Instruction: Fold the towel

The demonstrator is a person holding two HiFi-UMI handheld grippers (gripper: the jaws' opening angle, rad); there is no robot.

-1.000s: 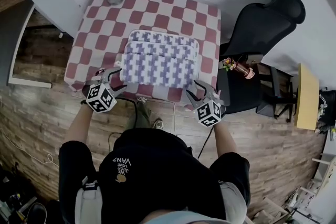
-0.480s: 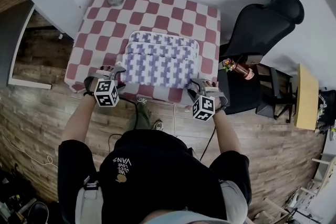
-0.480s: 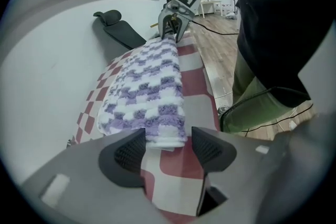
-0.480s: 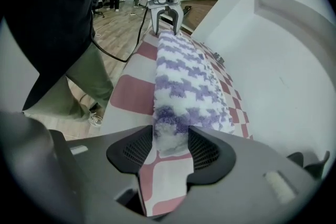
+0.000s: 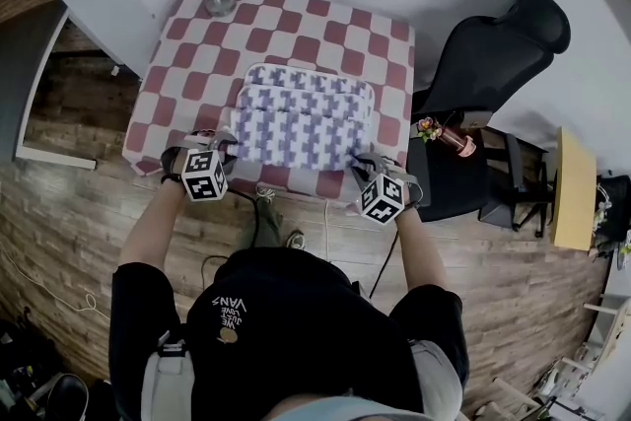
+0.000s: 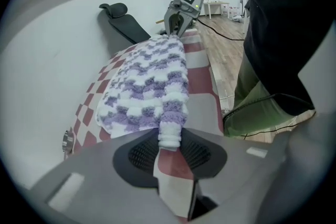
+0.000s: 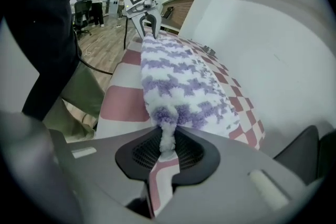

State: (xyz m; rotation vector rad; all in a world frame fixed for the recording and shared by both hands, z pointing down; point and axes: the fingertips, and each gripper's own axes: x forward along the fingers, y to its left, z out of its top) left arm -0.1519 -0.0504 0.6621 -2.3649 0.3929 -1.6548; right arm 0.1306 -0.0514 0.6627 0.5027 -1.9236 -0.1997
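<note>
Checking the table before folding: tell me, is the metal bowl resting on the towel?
No, the metal bowl stands on the checked tablecloth at its far left corner, apart from the towel.

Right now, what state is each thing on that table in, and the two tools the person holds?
Towel, folded over, lying flat, both near corners pinched.
Left tool, jaws have just closed on the towel's near left corner.
Right tool, jaws have just closed on its near right corner.
Tablecloth, spread flat.
Metal bowl, upright, far left corner.
</note>
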